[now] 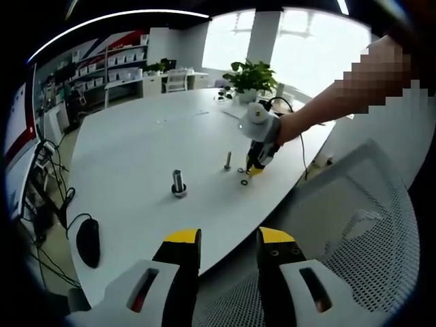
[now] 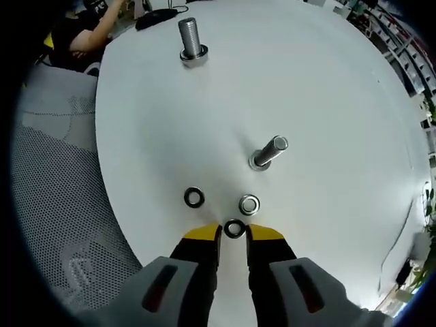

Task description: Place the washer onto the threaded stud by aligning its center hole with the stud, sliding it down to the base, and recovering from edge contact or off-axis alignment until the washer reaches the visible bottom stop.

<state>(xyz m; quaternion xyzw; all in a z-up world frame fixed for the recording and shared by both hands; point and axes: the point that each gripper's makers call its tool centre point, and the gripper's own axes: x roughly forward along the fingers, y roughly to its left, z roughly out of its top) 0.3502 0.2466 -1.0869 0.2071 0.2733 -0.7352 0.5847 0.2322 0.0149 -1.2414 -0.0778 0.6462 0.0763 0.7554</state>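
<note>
Risk: right hand-held gripper (image 2: 234,233), jaws a bit apart w/ dark washer (image 2: 234,229) between tips flat on surface (image 2: 327,82), may skid it. Thin stud (image 2: 268,152) near, leans in view; off-axis snag likely. Left hand-held gripper (image 1: 228,238) open, empty.

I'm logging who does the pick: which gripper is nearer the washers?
Right. The right gripper has its tips around one of the washers; the left gripper hangs back off the table edge.
</note>
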